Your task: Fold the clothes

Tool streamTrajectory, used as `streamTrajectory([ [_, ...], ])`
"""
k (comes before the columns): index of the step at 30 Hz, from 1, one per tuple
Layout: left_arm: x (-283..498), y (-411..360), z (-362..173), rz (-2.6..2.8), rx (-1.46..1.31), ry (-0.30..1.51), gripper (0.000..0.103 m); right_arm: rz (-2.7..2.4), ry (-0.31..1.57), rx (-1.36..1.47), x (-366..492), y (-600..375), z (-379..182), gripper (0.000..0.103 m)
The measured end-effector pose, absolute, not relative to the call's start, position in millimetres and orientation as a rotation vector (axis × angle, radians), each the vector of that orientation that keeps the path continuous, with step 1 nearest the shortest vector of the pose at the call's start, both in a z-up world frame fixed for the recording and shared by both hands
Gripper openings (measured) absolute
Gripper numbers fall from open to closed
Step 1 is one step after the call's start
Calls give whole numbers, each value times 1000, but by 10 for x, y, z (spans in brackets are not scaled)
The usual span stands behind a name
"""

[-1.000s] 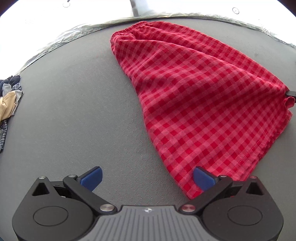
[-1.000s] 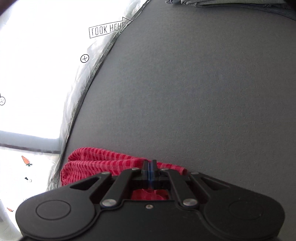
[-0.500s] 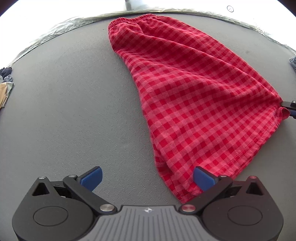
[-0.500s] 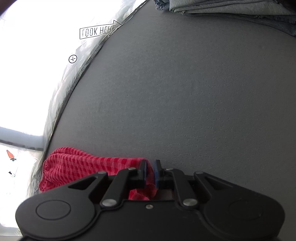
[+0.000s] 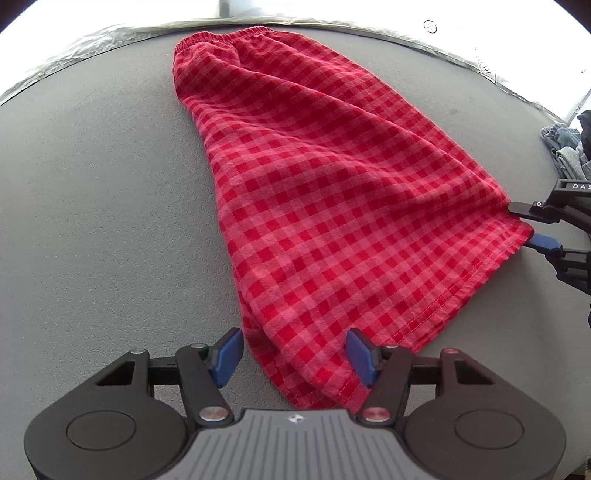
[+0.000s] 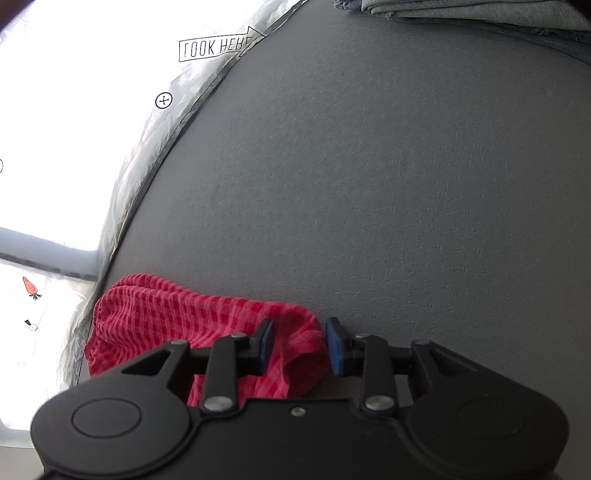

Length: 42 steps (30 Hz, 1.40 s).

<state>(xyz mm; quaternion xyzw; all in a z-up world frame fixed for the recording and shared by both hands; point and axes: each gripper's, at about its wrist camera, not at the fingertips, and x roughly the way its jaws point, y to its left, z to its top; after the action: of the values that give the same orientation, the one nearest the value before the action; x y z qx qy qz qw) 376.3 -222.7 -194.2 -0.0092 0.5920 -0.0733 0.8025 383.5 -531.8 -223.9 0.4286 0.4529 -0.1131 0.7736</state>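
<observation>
Grey table (image 5: 92,221): textured surface fills both views, bright crinkled sheeting along its far edge.

Red checked garment (image 5: 332,192): the largest thing on the table. It lies spread flat, elastic waistband at the far edge, hem toward the near side, widening from far to near. A few soft ridges run along its length; otherwise smooth. Laid out like this it fits either a piece just flattened ready for a fold, or one already doubled over once and settled. The pictures do not settle which.

Stack of folded grey clothes (image 6: 480,14): far right in the right wrist view, well apart from the red piece. Probably the place for finished items.

Small heap of dark clothes (image 5: 569,147): far right edge of the left wrist view, partly cut off, contents unclear.

Left gripper (image 5: 293,356): fingers spread wide, holding nothing. It sits at the near left corner of the hem, one blue pad off the cloth to the left, the other over the hem. Well placed to pinch that corner.

Right gripper (image 6: 299,343): fingers parted, a bunched fold of the hem's right corner lying loose between the blue pads, not clamped. In the left wrist view its fingers show at the right corner, pads apart there too.

Both tools stand at the two hem corners, the sensible pair of points for handling the near edge evenly.
</observation>
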Motion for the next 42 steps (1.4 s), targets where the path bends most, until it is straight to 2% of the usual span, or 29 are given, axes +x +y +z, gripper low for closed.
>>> streamTrajectory([
  [3, 3780, -2293, -1985, -157, 1, 1277, 56, -234, 988, 896, 3858, -5261, -2217, 36],
  [7, 3800, -2352, -2000, -150, 25, 1278, 49, -199, 1014, 908, 3870, -5214, -2247, 25],
  [10, 3818, -2352, -1995, -136, 23, 1281, 44, -208, 1014, 867, 3867, -5168, -2230, 22],
  [13, 3814, -2334, -1978, -127, 19, 1267, 28, -224, 1023, 837, 3877, -5147, -2222, 8],
  [14, 3811, -2324, -1971, -130, 14, 1256, 12, -219, 1019, 853, 3859, -5154, -2231, 3],
  [15, 3812, -2315, -1971, -133, 9, 1255, 11, -214, 1015, 868, 3841, -5160, -2240, 3],
  [23, 3727, -2161, -1841, -140, -26, 1247, 7, -182, 1022, 860, 3607, -5115, -2170, 2],
  [33, 3412, -1652, -1831, -43, -141, 1425, 7, -101, 1172, 881, 2977, -4965, -2240, 2],
  [42, 3426, -1581, -1926, -16, -156, 1445, 11, -151, 1219, 912, 3090, -4942, -2272, 4],
])
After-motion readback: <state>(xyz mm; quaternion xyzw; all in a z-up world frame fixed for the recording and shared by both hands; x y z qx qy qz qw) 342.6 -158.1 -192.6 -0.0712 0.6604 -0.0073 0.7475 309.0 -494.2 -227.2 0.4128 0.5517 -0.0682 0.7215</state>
